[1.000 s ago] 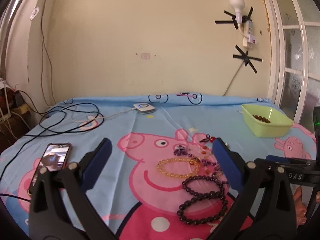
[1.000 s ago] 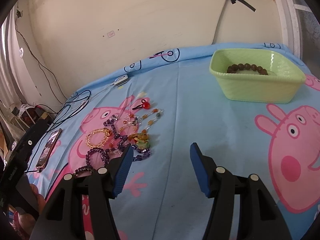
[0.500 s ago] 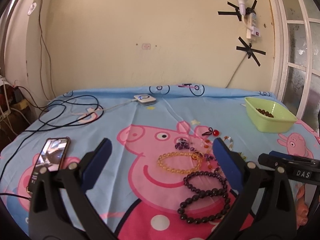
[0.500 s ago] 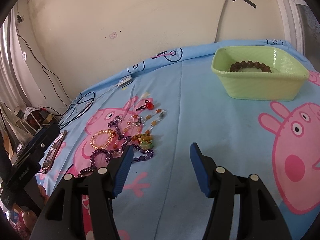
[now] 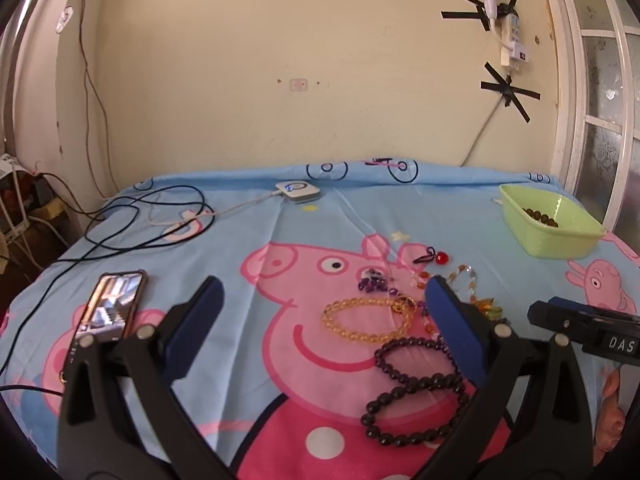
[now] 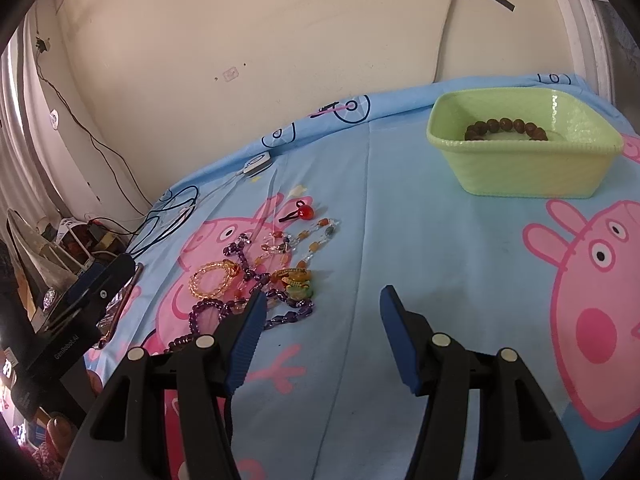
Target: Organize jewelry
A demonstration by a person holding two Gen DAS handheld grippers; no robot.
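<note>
Left tool [image 5: 322,304] wide, holds nothing; right tool [image 6: 322,314] wide, empty, above bedsheet [image 6: 400,240].

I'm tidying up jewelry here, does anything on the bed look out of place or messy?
Yes. Several bracelets lie in a tangled pile on the sheet, overlapping one another, while only one brown bead bracelet is in the green basket. A phone and loose cables also share the sheet.
</note>
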